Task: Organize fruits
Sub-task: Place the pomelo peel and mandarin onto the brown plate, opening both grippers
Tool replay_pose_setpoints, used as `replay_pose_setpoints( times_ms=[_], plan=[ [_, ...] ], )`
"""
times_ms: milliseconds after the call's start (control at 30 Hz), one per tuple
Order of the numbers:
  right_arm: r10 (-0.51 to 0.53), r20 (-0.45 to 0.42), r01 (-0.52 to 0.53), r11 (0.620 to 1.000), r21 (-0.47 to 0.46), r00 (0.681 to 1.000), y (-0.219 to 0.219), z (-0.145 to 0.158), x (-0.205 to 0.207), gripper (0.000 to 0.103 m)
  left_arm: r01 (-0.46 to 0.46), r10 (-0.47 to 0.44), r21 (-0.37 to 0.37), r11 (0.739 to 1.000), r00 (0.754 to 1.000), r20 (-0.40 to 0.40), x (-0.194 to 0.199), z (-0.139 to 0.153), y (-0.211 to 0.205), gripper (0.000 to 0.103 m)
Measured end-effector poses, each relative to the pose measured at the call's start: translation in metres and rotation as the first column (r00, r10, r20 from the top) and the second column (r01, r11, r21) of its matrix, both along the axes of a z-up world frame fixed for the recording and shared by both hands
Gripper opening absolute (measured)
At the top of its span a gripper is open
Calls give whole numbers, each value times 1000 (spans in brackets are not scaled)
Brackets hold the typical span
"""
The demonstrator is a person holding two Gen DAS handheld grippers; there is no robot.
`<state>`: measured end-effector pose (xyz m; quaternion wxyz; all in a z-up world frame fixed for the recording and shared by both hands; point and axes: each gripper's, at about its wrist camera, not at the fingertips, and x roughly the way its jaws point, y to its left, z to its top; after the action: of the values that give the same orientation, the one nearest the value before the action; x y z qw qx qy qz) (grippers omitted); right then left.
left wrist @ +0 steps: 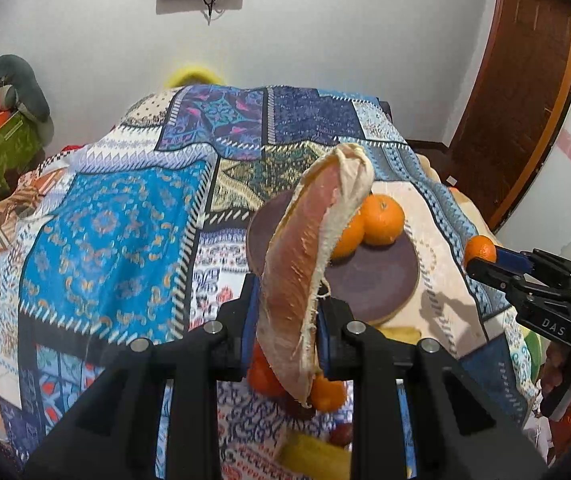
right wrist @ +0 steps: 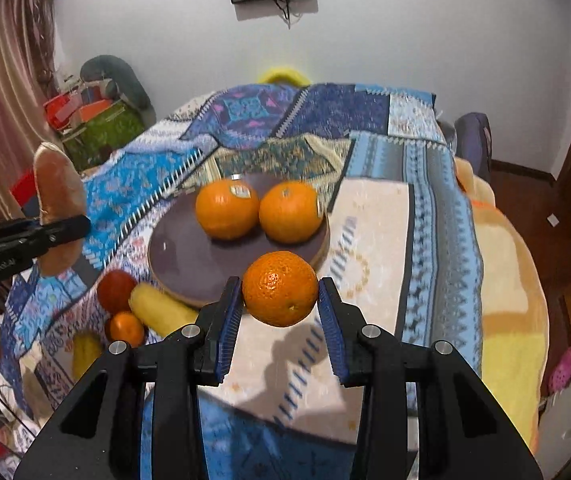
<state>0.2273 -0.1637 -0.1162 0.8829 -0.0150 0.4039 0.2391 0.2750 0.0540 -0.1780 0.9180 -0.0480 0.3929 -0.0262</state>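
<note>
Orange (right wrist: pixel 280 289) is pinched between the right gripper (right wrist: pixel 280 312) pads, raised just in front of the plate (right wrist: pixel 181 256). Two oranges (right wrist: pixel 227 209) sit on that plate. Left gripper (left wrist: pixel 285 336) is clamped on a pale peeled fruit (left wrist: pixel 305 264), above the patterned cloth (left wrist: pixel 117 220).

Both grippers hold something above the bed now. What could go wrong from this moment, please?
The round orange mandarin sits only between the right gripper pad tips; it may slip out and roll off the patchwork blanket. The round dark purple plate already carries two large oranges, so another could nudge them. The long brownish peel in the left gripper looks floppy.
</note>
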Motion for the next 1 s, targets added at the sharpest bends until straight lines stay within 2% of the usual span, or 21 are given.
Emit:
replay_pose_setpoints(
  times_ms=[367, 600, 1000],
  plan=[
    [9, 53, -11, 999, 39, 999, 17, 11, 28, 35, 17, -17, 26, 1000, 1000, 11, 44, -1, -2, 25],
    [24, 30, -25, 999, 23, 999, 26, -6, 43, 35, 12, -12, 37, 999, 1000, -17, 73, -13, 0, 25],
    [44, -40, -44, 999, -9, 998, 34, -38, 55, 35, 21, -15, 60, 998, 994, -110, 108, -52, -3, 25]
  ],
)
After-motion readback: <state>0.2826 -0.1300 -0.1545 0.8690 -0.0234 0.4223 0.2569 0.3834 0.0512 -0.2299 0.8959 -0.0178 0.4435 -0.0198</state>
